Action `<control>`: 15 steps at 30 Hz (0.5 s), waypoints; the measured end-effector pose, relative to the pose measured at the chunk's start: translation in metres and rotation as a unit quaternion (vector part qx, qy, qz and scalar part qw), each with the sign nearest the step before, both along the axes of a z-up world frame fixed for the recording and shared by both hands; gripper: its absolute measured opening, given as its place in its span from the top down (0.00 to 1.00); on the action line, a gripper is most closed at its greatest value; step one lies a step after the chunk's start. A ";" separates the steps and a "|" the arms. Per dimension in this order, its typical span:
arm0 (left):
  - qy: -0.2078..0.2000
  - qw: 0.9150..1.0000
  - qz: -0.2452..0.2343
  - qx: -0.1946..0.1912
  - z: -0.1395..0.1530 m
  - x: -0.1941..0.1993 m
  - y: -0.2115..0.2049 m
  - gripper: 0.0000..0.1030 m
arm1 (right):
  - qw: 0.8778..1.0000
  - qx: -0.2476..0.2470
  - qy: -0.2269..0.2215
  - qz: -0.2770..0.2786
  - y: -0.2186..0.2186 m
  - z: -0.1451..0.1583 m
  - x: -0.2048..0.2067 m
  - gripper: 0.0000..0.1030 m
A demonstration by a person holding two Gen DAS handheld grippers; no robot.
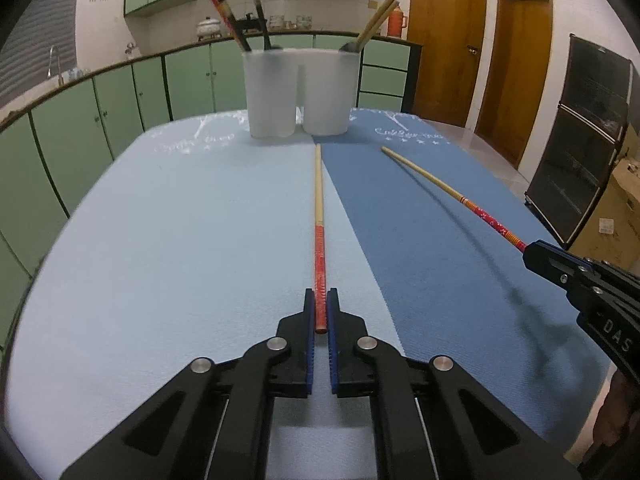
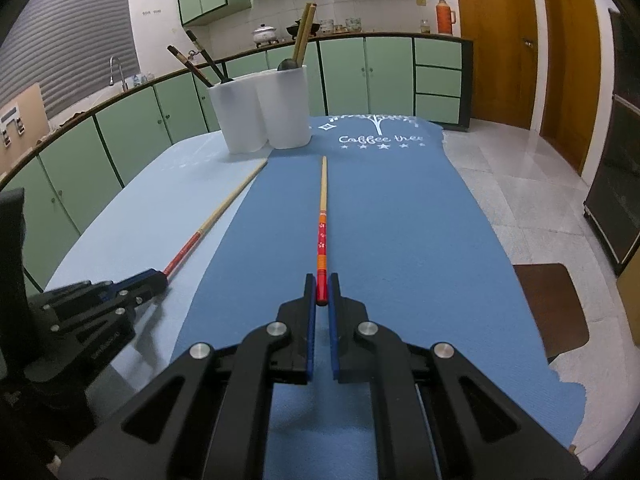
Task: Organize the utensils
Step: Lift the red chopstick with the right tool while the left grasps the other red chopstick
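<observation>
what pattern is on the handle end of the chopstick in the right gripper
Red with small white flowers between orange striped bands, on the chopstick; clearest in the right wrist view.

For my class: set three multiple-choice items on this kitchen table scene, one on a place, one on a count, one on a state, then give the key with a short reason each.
1. Where do the white holders stand?
A. at the table's far end
B. on the floor
C. on the counter

2. How many chopsticks are in grippers?
A. none
B. one
C. two

3. How is the left gripper?
A. wide open
B. shut on a chopstick
C. shut on nothing

Key:
A, they stand beyond both chopstick tips.
C, left chopstick, right chopstick.
B, its pads clamp the red end.
</observation>
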State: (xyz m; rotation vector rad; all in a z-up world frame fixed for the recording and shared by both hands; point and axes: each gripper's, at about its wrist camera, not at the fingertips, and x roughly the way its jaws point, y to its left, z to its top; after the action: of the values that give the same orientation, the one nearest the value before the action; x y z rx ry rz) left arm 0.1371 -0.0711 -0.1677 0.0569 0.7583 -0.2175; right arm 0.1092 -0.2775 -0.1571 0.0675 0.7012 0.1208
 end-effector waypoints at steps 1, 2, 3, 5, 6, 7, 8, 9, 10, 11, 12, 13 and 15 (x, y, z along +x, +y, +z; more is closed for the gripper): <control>-0.004 1.000 -0.002 0.002 0.004 -0.002 0.001 0.95 | 1.000 -0.001 -0.003 0.001 0.000 0.003 0.000 0.95; -0.008 1.000 -0.004 0.002 0.009 -0.004 0.002 0.95 | 1.000 -0.001 -0.008 0.003 0.000 0.006 -0.001 0.95; -0.013 1.000 -0.005 0.003 0.015 -0.006 0.003 0.95 | 1.000 -0.002 -0.012 0.004 0.001 0.009 0.000 0.95; -0.023 1.000 -0.005 0.002 0.026 -0.008 0.007 0.95 | 1.000 -0.001 -0.021 0.008 0.001 0.018 0.000 0.95; -0.031 0.999 -0.006 0.000 0.034 -0.010 0.010 0.95 | 1.000 0.000 -0.027 0.010 0.001 0.023 0.000 0.95; -0.038 0.999 -0.007 -0.001 0.041 -0.011 0.012 0.95 | 0.999 0.000 -0.033 0.013 0.002 0.029 0.000 0.95; -0.045 0.999 -0.007 -0.001 0.047 -0.012 0.014 0.95 | 0.999 -0.001 -0.037 0.014 0.002 0.034 0.000 0.95; -0.055 0.998 -0.007 -0.001 0.057 -0.013 0.017 0.95 | 0.999 -0.003 -0.045 0.017 0.003 0.042 0.001 0.95; -0.061 0.998 -0.006 -0.003 0.063 -0.013 0.019 0.95 | 0.999 -0.003 -0.048 0.018 0.003 0.047 0.001 0.95; -0.068 0.998 -0.007 -0.005 0.070 -0.013 0.021 0.95 | 0.999 -0.002 -0.051 0.019 0.003 0.053 0.002 0.95; -0.076 0.997 -0.007 -0.007 0.078 -0.013 0.023 0.95 | 0.998 0.000 -0.054 0.020 0.002 0.061 0.004 0.95; -0.083 0.996 -0.007 -0.008 0.085 -0.012 0.025 0.95 | 0.998 0.001 -0.056 0.020 0.002 0.068 0.006 0.95; -0.100 0.995 -0.006 -0.010 0.098 -0.011 0.027 0.95 | 0.998 0.001 -0.060 0.021 0.000 0.080 0.010 0.95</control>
State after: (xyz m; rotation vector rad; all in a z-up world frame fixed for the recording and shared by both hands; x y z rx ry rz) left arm 0.1261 -0.0439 -0.0693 0.0638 0.5572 -0.2278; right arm 0.1188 -0.2776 -0.0775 0.0475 0.5828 0.1643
